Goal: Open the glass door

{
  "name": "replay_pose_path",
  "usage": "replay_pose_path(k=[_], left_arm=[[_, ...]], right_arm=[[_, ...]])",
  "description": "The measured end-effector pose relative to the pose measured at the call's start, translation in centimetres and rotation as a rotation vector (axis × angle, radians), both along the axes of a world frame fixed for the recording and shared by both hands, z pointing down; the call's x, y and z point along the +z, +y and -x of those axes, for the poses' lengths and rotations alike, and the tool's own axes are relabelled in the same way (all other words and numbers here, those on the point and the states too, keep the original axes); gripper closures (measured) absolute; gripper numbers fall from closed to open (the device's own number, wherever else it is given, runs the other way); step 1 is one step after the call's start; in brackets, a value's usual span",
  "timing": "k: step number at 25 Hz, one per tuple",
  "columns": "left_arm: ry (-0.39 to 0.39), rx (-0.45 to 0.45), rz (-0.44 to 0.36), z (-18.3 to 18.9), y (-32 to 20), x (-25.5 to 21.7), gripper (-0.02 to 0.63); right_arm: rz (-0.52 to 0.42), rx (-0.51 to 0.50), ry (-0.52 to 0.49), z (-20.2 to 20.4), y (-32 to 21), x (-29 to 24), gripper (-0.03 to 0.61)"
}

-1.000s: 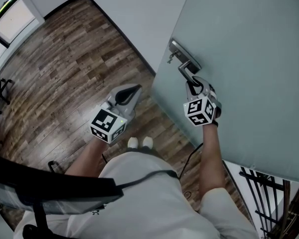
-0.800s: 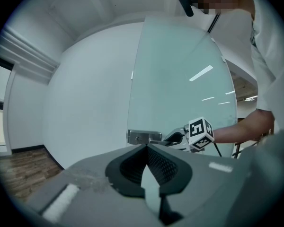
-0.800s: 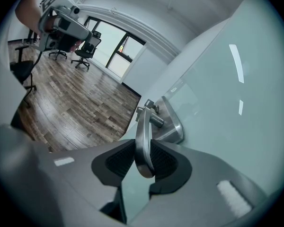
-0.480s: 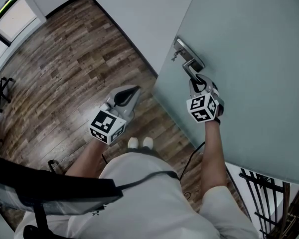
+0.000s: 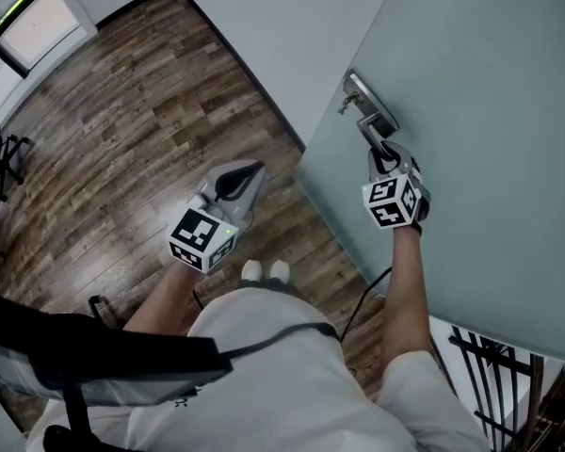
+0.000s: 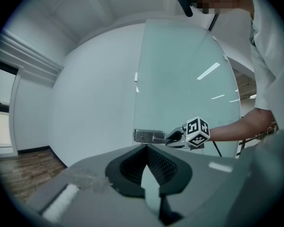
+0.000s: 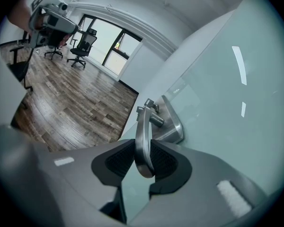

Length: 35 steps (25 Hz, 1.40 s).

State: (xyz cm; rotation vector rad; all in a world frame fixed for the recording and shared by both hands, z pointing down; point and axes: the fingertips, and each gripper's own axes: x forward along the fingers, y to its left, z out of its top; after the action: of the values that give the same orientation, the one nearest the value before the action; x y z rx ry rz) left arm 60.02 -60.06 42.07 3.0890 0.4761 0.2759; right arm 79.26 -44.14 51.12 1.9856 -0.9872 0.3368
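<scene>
The person's white-shirted torso point(image 5: 264, 375) fills the bottom of the head view, with white shoe tips point(image 5: 265, 270) just beyond it on the dark wood-plank floor point(image 5: 122, 130).

The left gripper point(image 5: 250, 175) hangs in front of the body over the floor, well apart from the door. In the left gripper view its ribbed black pads point(image 6: 157, 161) meet at the tips, and nothing is caught between them.

The right gripper point(image 5: 380, 151) is raised, on an outstretched bare forearm point(image 5: 402, 281), to the brushed-metal lever handle point(image 5: 367, 128). In the right gripper view the lever point(image 7: 143, 136) runs down between the two black pads point(image 7: 121, 161), which pinch it on both sides near its free end.

The lever springs from an oblong metal lock plate point(image 5: 370, 103), which is fixed near the left edge of the frosted pale-green glass door point(image 5: 490, 111). This tall door panel fills the right of the head view. Its left edge runs just beside the plain white wall point(image 5: 264, 26).

Farthest off, black office chairs point(image 7: 81, 47) stand on the floor before dark-framed windows point(image 7: 111, 46).
</scene>
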Motion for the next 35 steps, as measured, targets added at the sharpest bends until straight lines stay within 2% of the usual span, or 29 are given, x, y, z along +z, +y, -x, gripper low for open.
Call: replay_pose_path(k=[8, 11, 13, 15, 16, 18, 20, 22, 23, 26, 30, 35], left_arm=[[0.008, -0.009, -0.001, 0.4, 0.0, -0.8, 0.611], [0.017, -0.009, -0.003, 0.5, 0.4, -1.1, 0.611], [0.024, -0.008, -0.003, 0.6, 0.8, -1.3, 0.611], [0.030, -0.005, -0.002, 0.6, 1.1, -1.4, 0.611], [0.035, -0.003, -0.001, 0.5, 1.3, -1.6, 0.611], [0.045, 0.000, 0.002, 0.5, 1.8, -2.0, 0.611], [0.053, 0.003, 0.005, 0.7, 2.2, -2.3, 0.611], [0.056, 0.002, 0.006, 1.1, 2.5, -2.6, 0.611], [0.057, -0.001, 0.007, 1.4, 2.5, -2.7, 0.611], [0.061, -0.008, 0.012, 2.1, 2.6, -3.0, 0.611], [0.067, 0.001, 0.017, 2.9, 3.0, -3.5, 0.611], [0.069, 0.011, 0.020, 3.3, 3.6, -3.6, 0.611]], right_arm=[[-0.015, 0.012, 0.006, 0.1, 0.0, -0.5, 0.466], [0.001, 0.024, 0.025, 0.6, 1.2, -1.0, 0.430], [-0.028, 0.040, 0.034, 1.7, 2.2, -2.0, 0.419], [-0.136, 0.052, 0.014, 3.4, 2.9, -3.5, 0.422], [-0.219, 0.056, -0.013, 4.5, 3.0, -4.4, 0.444], [-0.414, 0.056, -0.103, 6.7, 2.9, -6.0, 0.520], [-0.607, 0.045, -0.215, 9.0, 2.7, -7.4, 0.552], [-0.747, 0.026, -0.297, 11.1, 2.5, -8.9, 0.569], [-0.789, 0.015, -0.317, 12.1, 2.4, -9.5, 0.569], [-0.834, -0.004, -0.329, 14.4, 2.2, -10.6, 0.571], [-0.836, -0.011, -0.337, 16.6, 1.6, -10.8, 0.571], [-0.840, -0.014, -0.339, 17.3, 1.5, -10.9, 0.571]])
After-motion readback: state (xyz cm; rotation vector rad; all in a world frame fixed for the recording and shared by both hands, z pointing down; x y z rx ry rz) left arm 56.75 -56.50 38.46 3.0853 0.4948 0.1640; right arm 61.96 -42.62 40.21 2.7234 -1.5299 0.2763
